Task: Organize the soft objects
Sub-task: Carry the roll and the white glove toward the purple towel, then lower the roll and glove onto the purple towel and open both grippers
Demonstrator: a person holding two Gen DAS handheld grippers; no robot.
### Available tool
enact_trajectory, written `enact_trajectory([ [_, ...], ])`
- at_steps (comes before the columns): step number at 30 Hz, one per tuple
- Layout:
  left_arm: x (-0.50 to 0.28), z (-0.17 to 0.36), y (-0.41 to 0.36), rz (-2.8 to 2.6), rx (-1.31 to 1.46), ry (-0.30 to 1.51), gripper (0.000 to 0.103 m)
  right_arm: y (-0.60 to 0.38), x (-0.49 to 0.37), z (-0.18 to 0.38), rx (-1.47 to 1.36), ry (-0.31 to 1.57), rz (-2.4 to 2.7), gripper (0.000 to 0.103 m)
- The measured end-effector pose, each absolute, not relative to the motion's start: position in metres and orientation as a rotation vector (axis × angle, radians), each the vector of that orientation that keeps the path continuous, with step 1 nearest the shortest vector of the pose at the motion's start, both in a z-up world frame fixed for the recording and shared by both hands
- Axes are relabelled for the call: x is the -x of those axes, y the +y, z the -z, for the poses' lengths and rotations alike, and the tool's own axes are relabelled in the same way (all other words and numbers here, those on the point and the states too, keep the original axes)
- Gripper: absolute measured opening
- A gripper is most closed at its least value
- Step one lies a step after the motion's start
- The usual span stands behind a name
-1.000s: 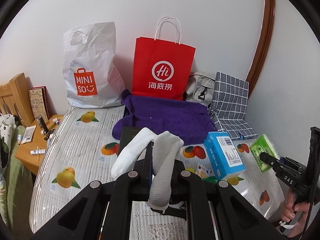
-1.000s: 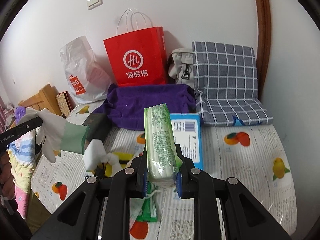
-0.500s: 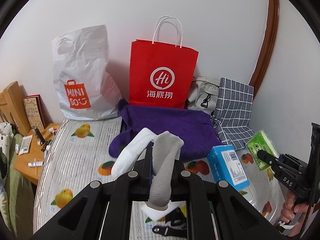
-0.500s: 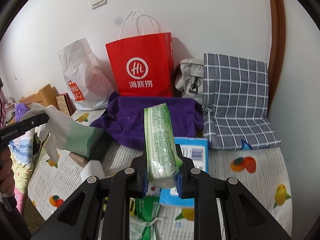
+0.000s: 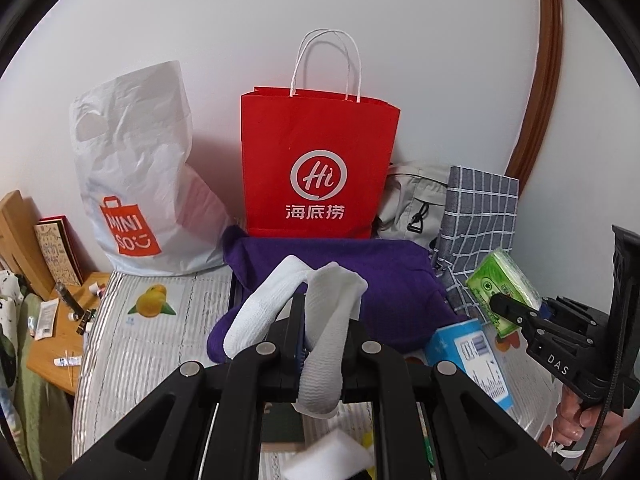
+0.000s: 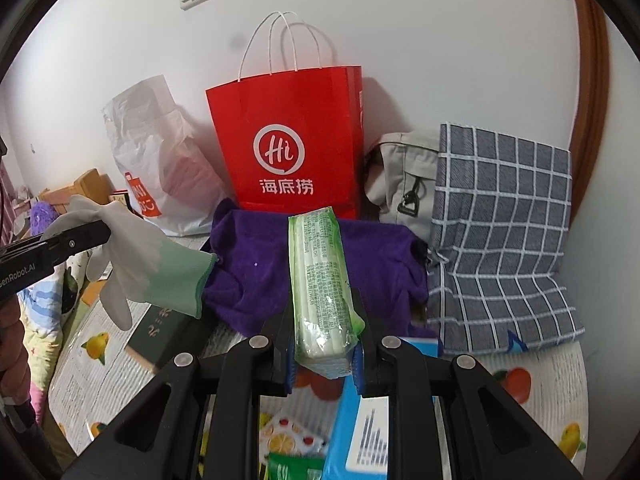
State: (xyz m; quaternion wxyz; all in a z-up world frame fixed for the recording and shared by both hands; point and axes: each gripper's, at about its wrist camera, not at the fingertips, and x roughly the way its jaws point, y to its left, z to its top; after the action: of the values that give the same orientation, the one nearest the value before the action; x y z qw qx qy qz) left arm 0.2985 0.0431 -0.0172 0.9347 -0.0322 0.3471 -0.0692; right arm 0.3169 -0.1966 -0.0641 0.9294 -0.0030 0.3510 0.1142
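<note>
A: Left gripper (image 5: 320, 320)? We've got it clamped tight on the white glove (image 5: 324, 332), held up over the bed (image 5: 160, 340), near its middle.
B: Right gripper (image 6: 324, 344): we see it closed around the green tissue pack (image 6: 320, 284), raised before the purple towel (image 6: 248, 280) and red bag (image 6: 292, 140) at the bed's wall edge.
</note>
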Motion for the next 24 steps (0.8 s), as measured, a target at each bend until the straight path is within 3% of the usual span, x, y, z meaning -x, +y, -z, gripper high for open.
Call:
enact_trajectory([
  [14, -0.362, 0.024, 0.039, 0.132, 0.075, 0.708, 0.011, -0.195, -0.398, 0.08, -0.039, 0.772, -0.26, 0.021],
  [24, -0.413, 0.07, 0.036, 0.122, 0.113, 0.758, 0.011, -0.206, -0.441, 0.123, -0.039, 0.834, -0.231, 0.021],
])
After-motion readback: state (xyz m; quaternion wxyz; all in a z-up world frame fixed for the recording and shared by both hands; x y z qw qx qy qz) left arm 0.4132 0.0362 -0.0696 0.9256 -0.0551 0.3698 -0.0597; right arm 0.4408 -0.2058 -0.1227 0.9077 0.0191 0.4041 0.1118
